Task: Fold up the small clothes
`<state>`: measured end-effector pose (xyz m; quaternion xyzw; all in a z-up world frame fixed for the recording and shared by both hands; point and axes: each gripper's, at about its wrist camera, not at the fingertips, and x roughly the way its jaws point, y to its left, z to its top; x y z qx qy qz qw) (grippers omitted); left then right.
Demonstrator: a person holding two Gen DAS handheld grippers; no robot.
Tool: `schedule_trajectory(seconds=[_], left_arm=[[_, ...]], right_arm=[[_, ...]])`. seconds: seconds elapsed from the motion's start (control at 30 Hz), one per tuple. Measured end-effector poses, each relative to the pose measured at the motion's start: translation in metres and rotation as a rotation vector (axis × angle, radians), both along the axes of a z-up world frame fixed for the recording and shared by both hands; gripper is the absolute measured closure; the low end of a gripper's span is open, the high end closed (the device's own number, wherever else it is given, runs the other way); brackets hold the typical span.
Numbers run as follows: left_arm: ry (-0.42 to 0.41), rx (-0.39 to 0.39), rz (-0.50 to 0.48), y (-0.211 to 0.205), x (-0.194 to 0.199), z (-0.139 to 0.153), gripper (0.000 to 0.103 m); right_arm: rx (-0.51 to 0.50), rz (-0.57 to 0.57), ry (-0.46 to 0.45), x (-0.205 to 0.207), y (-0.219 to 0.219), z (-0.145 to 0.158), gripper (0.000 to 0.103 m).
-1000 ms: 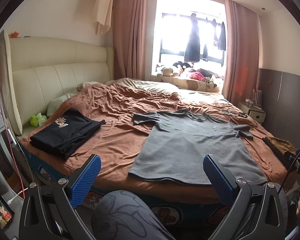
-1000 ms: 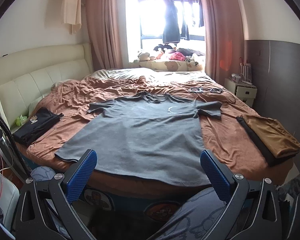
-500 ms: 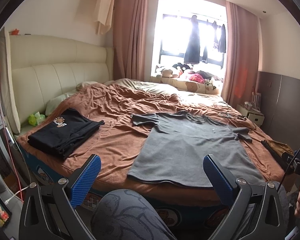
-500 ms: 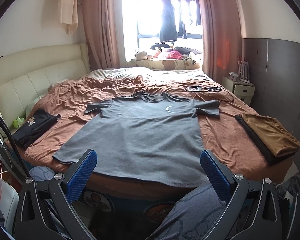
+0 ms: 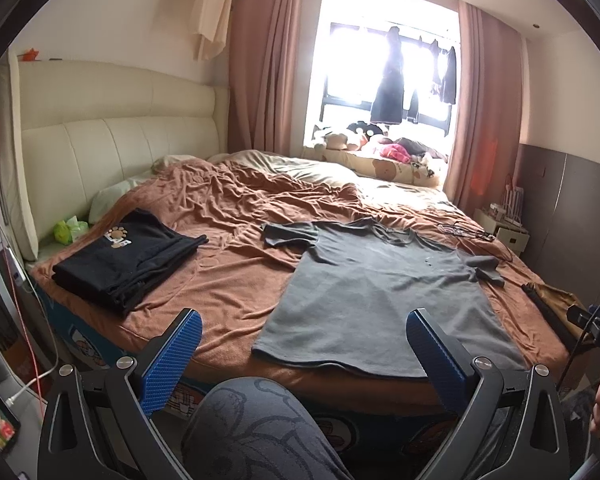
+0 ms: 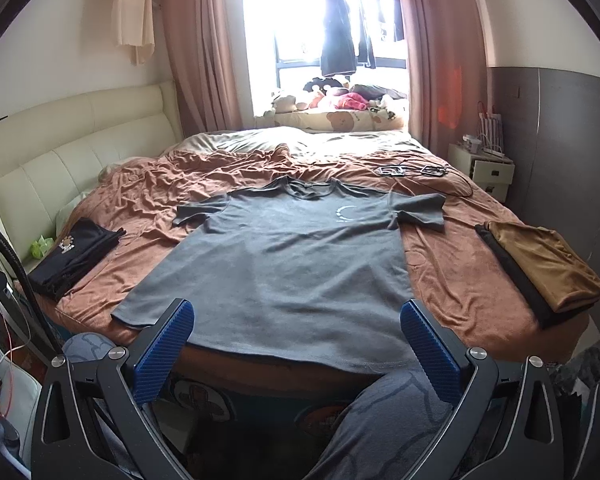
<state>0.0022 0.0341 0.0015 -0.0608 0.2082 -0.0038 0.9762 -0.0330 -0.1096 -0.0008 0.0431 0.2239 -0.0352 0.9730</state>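
A grey T-shirt (image 6: pixel 284 256) lies spread flat, front up, on the brown bedspread (image 6: pixel 452 276), hem at the bed's near edge and collar toward the window. It also shows in the left wrist view (image 5: pixel 376 292). My left gripper (image 5: pixel 302 354) is open and empty, held back from the bed's near edge, left of the shirt's hem. My right gripper (image 6: pixel 296 344) is open and empty, just short of the hem's middle. Both grippers are clear of the cloth.
A folded black garment (image 5: pixel 128 256) lies at the bed's left near the cream headboard (image 5: pixel 112 160). A folded tan and black garment (image 6: pixel 540 268) lies at the right edge. Cables (image 6: pixel 416 170) lie beyond the shirt. A nightstand (image 6: pixel 484 170) stands at the right. My knees (image 5: pixel 256 428) are below the grippers.
Both grippers have pulled back and risen slightly from the bed. The shirt has not moved. Both stay open.
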Motion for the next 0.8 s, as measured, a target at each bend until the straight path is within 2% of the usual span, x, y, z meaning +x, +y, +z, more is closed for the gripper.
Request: schedule_trajectory(seconds=[0.07,0.13,0.37,0.8], left_arm=[[-0.021,-0.021,-0.008,0.0,0.003,0.003,0.0],[-0.003,-0.03,-0.006,-0.001,0.01,0.004,0.0],[0.036,0.02,0.006,-0.002,0.027,0.009,0.0],[0.099,0.018,0.035,0.019,0.094,0.006,0.0]], right_arm=[[-0.002,0.011,-0.007,0.002,-0.001,0.001,0.0],[-0.016,0.024,-0.019,0.002,-0.001,0.002,0.0],[0.013,0.053,-0.036,0.01,-0.006,0.0,0.0],[-0.008,0.061,-0.004,0.069,-0.003,0.005,0.0]])
